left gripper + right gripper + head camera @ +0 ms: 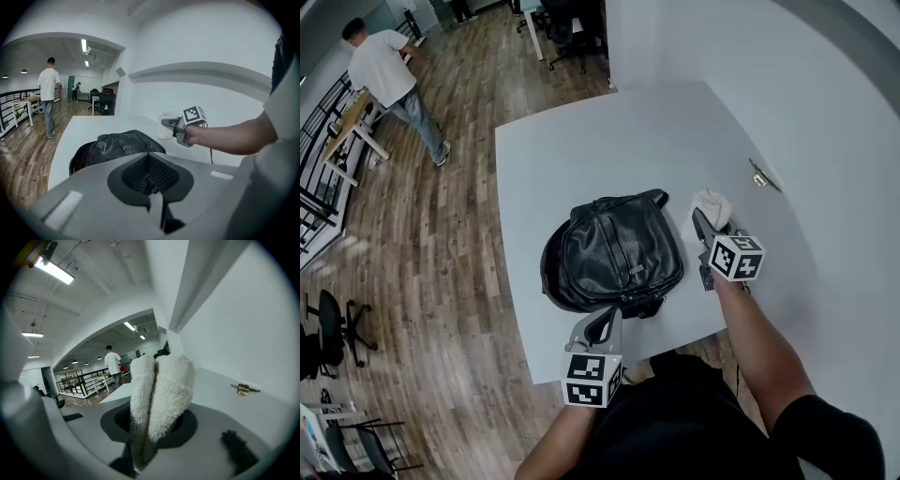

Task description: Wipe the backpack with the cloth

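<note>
A black leather backpack (614, 253) lies flat on the white table (581, 150), near its front edge. My right gripper (703, 225) hovers just to the right of it, shut on a folded white cloth (711, 203) that sticks up between the jaws. In the right gripper view the cloth (161, 397) fills the middle. My left gripper (600, 326) is at the bag's near edge with its jaws together and nothing in them. From the left gripper view the backpack (117, 145) lies just ahead, and the right gripper (171, 123) with the cloth (165, 131) is beyond it.
A small metal latch (759, 175) lies on the table by the white wall at the right. A person (389, 75) walks on the wood floor far to the left, near a desk and railings. Office chairs (567, 28) stand beyond the table's far end.
</note>
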